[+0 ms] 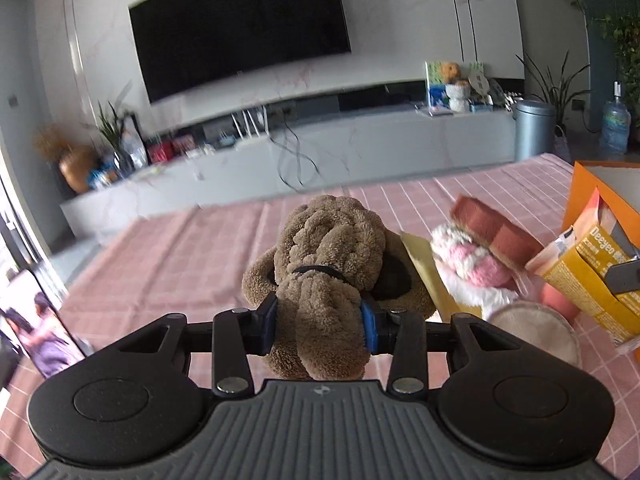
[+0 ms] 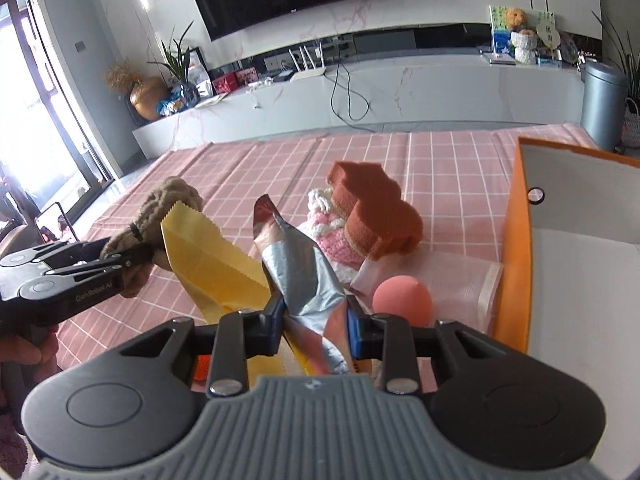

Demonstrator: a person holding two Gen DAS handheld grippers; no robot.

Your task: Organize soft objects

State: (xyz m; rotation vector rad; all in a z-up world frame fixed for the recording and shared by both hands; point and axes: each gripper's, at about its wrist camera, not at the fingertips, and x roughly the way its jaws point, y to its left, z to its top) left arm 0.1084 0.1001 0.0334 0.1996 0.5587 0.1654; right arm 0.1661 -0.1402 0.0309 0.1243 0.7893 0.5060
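My left gripper (image 1: 322,326) is shut on a brown plush dog (image 1: 332,264) and holds it above the pink checked tablecloth (image 1: 180,256). In the right wrist view the same gripper (image 2: 136,258) and dog (image 2: 168,204) are at the left. My right gripper (image 2: 316,326) is shut on a silver foil packet (image 2: 300,272) that sticks up between its fingers. A yellow cloth (image 2: 212,264) lies just left of the packet. A rust-coloured sponge (image 2: 376,212) rests on a pink and white knitted piece (image 2: 332,232). A pink ball (image 2: 402,300) lies by the orange box (image 2: 516,240).
The orange box stands open at the right, white inside. A clear mesh pouch (image 2: 460,280) lies against it. A round beige pad (image 1: 536,332) and the yellow snack packet (image 1: 588,280) show in the left wrist view. A TV unit (image 2: 360,92) runs behind the table.
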